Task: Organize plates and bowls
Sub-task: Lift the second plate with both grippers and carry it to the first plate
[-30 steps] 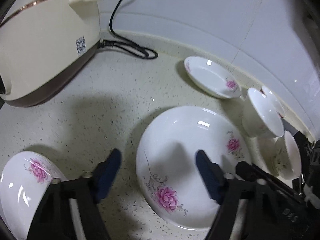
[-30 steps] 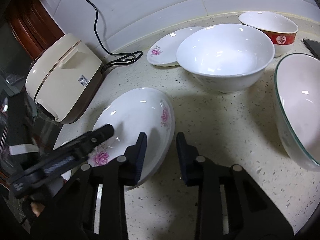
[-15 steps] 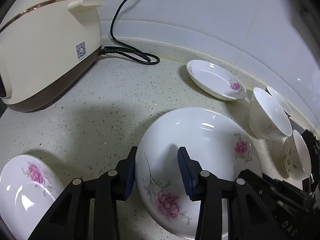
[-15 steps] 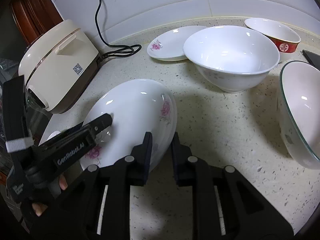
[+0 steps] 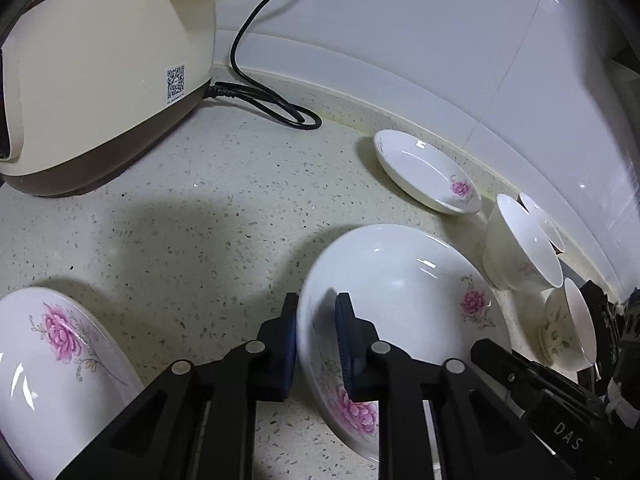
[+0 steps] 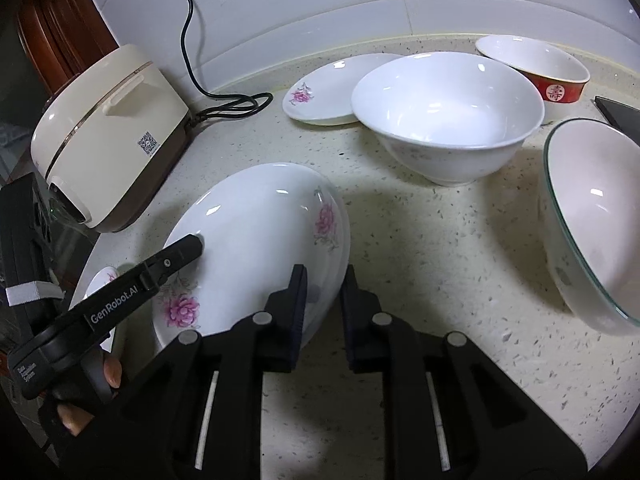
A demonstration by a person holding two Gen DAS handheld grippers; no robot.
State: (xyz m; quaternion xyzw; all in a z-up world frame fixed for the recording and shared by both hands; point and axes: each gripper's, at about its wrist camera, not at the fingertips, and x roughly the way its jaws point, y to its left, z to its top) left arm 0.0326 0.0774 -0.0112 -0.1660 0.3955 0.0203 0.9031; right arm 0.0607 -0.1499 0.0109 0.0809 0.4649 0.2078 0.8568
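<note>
A large white plate with pink flowers (image 5: 404, 280) (image 6: 256, 236) is held off the speckled counter between both grippers. My left gripper (image 5: 316, 320) is shut on its left rim. My right gripper (image 6: 323, 284) is shut on its right rim. A smaller flowered plate (image 5: 428, 170) (image 6: 332, 88) lies near the back wall. Another flowered plate (image 5: 48, 360) sits at the lower left of the left wrist view. A white bowl (image 6: 448, 108), a red-banded bowl (image 6: 536, 68) and a green-rimmed bowl (image 6: 592, 220) stand to the right.
A cream rice cooker (image 5: 100, 68) (image 6: 108, 136) with a black cord (image 5: 276, 104) stands at the left. The white tiled wall (image 5: 400, 40) runs along the back. A dark flat object (image 6: 620, 112) lies at the far right.
Both grippers have closed from wide open onto opposite rims of the large flowered plate. The plate has tilted and risen off the counter.
</note>
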